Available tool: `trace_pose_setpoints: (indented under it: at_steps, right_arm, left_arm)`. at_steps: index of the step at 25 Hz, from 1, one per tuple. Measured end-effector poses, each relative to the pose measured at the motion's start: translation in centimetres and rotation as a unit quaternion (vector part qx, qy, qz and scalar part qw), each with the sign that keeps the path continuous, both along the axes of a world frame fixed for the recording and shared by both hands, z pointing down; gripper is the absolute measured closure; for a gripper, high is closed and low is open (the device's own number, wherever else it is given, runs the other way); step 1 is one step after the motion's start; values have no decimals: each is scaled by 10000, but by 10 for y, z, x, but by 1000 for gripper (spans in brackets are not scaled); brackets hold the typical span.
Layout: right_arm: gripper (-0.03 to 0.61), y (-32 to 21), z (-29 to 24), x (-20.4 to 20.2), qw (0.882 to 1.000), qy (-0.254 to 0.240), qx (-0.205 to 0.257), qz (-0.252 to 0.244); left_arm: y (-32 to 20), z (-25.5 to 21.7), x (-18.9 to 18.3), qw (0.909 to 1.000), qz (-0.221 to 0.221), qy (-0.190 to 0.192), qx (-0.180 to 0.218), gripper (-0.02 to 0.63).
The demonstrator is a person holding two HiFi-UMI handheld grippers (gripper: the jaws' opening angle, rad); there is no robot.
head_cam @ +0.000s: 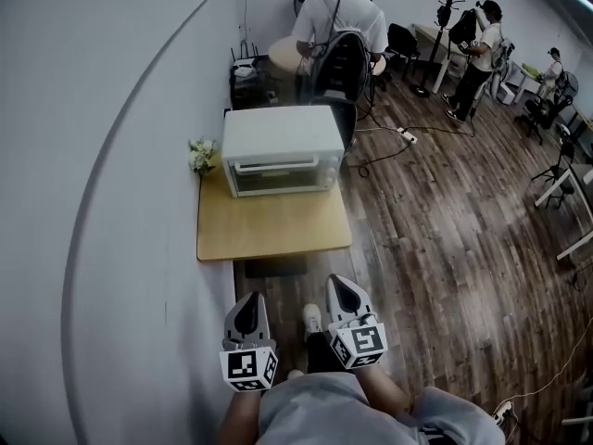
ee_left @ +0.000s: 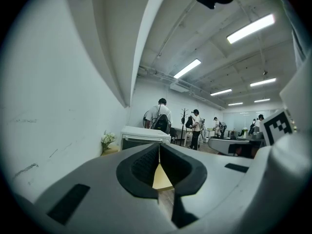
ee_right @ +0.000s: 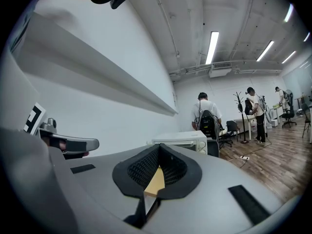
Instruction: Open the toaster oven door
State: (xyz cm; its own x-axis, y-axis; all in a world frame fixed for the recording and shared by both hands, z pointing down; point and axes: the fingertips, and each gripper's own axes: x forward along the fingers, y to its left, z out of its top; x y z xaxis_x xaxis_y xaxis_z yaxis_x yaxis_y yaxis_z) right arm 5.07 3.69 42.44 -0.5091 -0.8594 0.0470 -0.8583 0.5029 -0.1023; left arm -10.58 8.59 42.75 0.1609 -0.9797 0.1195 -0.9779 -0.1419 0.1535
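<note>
A white toaster oven [head_cam: 282, 149] stands at the far end of a small wooden table [head_cam: 273, 228], its glass door closed and facing me. It also shows in the left gripper view as the toaster oven [ee_left: 145, 136] and in the right gripper view as the toaster oven [ee_right: 181, 141]. My left gripper [head_cam: 248, 314] and right gripper [head_cam: 346, 299] hang side by side near my body, well short of the table's front edge. Both are shut with nothing between the jaws.
A small bunch of flowers [head_cam: 201, 155] sits left of the oven against the white wall. A person with a backpack [head_cam: 341, 35] stands right behind the table. Other people [head_cam: 477, 49] are at desks far right. A power strip and cable [head_cam: 405, 135] lie on the wood floor.
</note>
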Motion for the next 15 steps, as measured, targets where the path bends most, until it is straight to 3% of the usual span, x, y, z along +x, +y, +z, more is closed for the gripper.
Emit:
trace_pose_setpoints:
  at_steps: [9, 15]
  right_arm:
    - [584, -97, 2, -25, 9985, 480, 168, -214]
    - [583, -164, -4, -43, 9919, 1063, 270, -641]
  left_arm:
    - [-93, 4, -27, 9993, -314, -212, -6, 604]
    - [-165, -1, -35, 9981, -437, -417, -102, 604]
